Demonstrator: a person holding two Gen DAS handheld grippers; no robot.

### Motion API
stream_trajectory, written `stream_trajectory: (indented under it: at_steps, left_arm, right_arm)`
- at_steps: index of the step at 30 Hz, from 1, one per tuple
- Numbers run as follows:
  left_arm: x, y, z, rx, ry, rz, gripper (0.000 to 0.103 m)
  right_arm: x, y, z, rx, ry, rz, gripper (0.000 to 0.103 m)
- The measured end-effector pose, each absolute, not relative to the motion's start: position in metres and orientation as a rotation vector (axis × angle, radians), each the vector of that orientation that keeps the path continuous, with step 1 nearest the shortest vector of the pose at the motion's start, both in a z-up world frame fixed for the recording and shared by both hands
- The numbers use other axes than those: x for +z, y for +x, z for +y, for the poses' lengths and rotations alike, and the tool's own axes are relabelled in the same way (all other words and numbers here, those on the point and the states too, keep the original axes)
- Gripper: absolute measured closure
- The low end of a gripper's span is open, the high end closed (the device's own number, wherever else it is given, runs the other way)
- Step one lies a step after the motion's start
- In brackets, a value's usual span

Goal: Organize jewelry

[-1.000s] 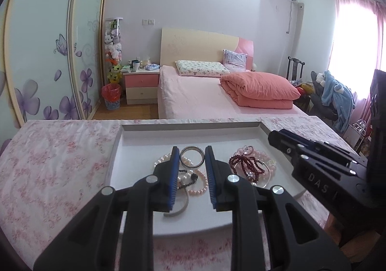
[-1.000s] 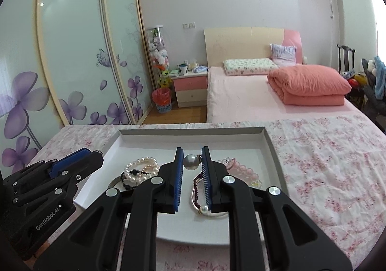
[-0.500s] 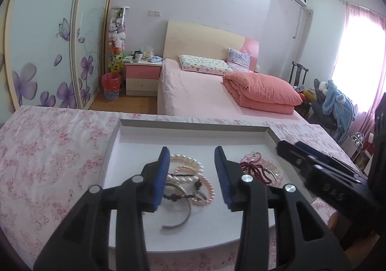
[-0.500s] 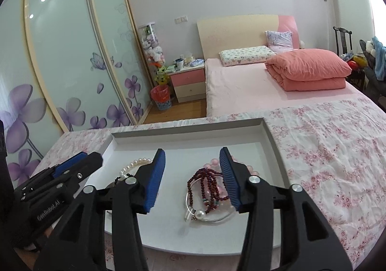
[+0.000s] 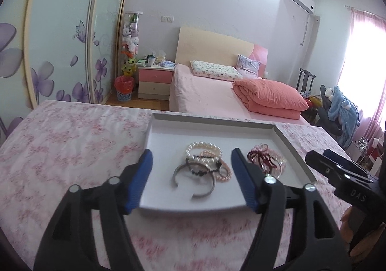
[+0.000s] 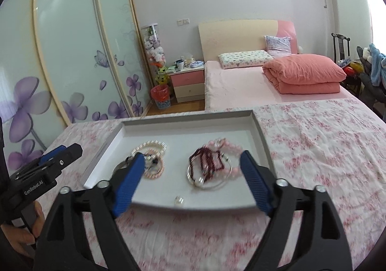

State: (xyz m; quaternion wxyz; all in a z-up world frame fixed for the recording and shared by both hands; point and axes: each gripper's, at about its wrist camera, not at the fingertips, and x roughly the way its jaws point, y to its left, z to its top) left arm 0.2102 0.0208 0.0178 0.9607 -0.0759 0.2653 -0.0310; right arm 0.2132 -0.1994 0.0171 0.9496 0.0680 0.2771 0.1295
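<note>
Two heaps of bracelets lie in the shallow white rectangular tray (image 5: pixel 284 134): pearl strands and a silver cuff (image 5: pixel 194 180) left, dark red beads (image 6: pixel 205 160) right. Probably best to pick one piece cleanly, avoiding tangles. Left gripper (image 5: pixel 190 180) and right gripper (image 6: pixel 193 183) are both opening, empty, touching nothing.

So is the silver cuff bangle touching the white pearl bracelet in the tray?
Touching. In the left wrist view the silver cuff bangle overlaps the lower edge of the white pearl bracelet, tangled with a dark beaded strand with no gap.
</note>
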Motion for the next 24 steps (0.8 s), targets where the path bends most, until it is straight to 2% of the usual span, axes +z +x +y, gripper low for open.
stream_trajectory:
  at_steps: [2,7,10,15,24]
  left_arm:
    - [0.019,0.193,0.023,-0.053,-0.144,0.523,0.024]
    - [0.024,0.155,0.027,-0.028,-0.112,0.482,0.013]
    - [0.025,0.135,0.03,-0.011,-0.101,0.457,0.008]
    - [0.024,0.111,0.03,0.015,-0.084,0.437,0.005]
    - [0.015,0.088,0.018,0.013,-0.043,0.425,0.004]
  right_arm:
    - [0.018,0.199,-0.194,0.266,0.111,0.556,0.01]
    - [0.019,0.168,-0.186,0.261,0.05,0.54,0.002]
    - [0.018,0.152,-0.184,0.256,0.028,0.535,0.002]
    - [0.01,0.133,-0.187,0.237,0.022,0.543,0.002]
    - [-0.002,0.112,-0.194,0.216,0.039,0.55,0.002]
